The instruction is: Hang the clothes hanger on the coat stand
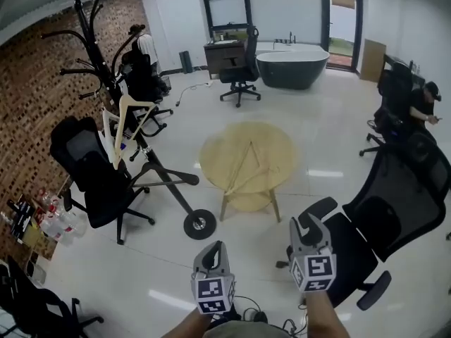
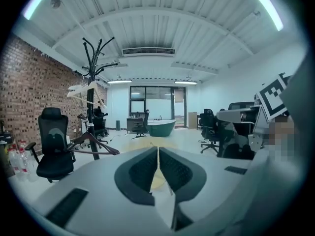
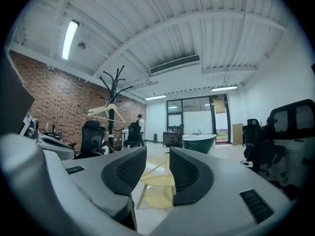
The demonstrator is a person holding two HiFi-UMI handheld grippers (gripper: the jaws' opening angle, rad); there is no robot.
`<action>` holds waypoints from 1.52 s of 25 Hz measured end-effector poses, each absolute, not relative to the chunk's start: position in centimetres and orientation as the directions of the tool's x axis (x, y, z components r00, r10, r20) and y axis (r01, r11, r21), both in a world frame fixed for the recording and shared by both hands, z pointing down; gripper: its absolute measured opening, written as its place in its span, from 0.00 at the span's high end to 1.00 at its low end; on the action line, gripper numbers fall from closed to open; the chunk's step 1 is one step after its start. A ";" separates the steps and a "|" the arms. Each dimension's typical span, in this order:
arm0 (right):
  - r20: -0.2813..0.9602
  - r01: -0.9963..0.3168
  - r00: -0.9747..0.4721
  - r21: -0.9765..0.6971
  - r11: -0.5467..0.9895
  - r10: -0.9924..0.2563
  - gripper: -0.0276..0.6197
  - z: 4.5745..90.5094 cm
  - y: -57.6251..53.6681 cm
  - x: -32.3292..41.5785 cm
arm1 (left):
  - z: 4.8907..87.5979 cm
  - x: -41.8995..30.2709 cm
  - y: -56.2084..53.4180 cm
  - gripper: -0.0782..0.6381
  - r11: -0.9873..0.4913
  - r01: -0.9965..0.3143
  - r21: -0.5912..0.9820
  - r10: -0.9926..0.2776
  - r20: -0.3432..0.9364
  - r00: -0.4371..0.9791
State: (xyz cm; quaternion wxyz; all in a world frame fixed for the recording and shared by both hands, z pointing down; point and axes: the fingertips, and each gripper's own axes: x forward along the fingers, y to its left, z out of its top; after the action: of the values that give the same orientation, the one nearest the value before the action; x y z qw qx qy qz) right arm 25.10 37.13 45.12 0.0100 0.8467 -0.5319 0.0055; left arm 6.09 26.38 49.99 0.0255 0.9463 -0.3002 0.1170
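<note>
A pale clothes hanger (image 1: 128,118) hangs on the coat stand (image 1: 106,72) at far left by the brick wall. Another wooden hanger (image 1: 248,162) lies on the round surface (image 1: 211,150). Near, the left gripper (image 2: 158,150) has its jaws together on nothing. The right gripper (image 3: 157,154) stands slightly apart, empty. Each carries a cube (image 1: 213,293) with square black-and-white markers.

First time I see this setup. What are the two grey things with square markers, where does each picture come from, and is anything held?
They are hand-held tools: a person's left gripper and right gripper. One picture comes from a head camera looking down; the other two cameras ride on the grippers, looking along their jaws. Both hold nothing: left jaws together, right jaws apart. A wooden clothes hanger lies on the round table; a pale hanger hangs on the coat stand.
</note>
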 end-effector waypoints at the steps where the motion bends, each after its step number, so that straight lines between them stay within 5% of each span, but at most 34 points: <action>1: 0.030 -0.898 0.440 0.018 -0.439 -0.898 0.78 45.2 35.9 25.0 | 50.2 6.2 25.1 0.85 -0.824 -0.566 -0.013 -0.553 0.235 0.799; 21: 0.177 -0.880 0.467 -0.006 -0.475 -0.866 0.59 47.8 6.5 25.6 | 48.8 7.4 0.4 0.80 -0.864 -0.503 -0.024 -0.497 0.207 0.843; 38: 0.290 -0.930 0.347 -0.012 -0.366 -0.892 0.52 56.8 -11.8 53.3 | 49.2 35.4 -14.1 0.81 -0.743 -0.668 -0.043 -0.664 0.173 0.727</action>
State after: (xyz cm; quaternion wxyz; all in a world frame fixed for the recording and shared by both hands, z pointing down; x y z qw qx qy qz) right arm 53.29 -11.82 56.84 0.0776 0.8171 -0.5575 0.1247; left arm 35.43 -14.06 49.15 0.0112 0.9292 -0.3584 0.0890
